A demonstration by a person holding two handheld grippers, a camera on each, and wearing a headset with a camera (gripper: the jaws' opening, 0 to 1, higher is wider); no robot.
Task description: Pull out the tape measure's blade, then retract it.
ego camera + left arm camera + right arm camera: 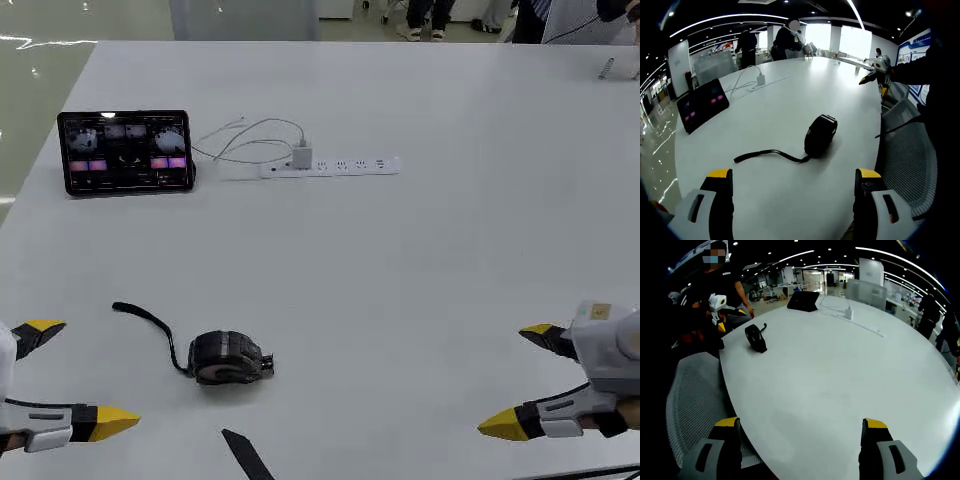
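Note:
A black tape measure (228, 358) lies on the white table (400, 250) near its front edge, with a black wrist strap (150, 322) trailing to its left. It also lies ahead of the jaws in the left gripper view as the tape measure (820, 135), and far off as the tape measure (755, 337) in the right gripper view. My left gripper (80, 380) stands open at the lower left, a short way from the tape. My right gripper (528, 380) stands open at the lower right, far from it. Both hold nothing.
A tablet (126, 151) with a lit screen stands at the back left. Beside it lies a white power strip (330, 166) with a charger and white cable (250, 140). A grey mesh chair (695, 400) sits at the table's near edge.

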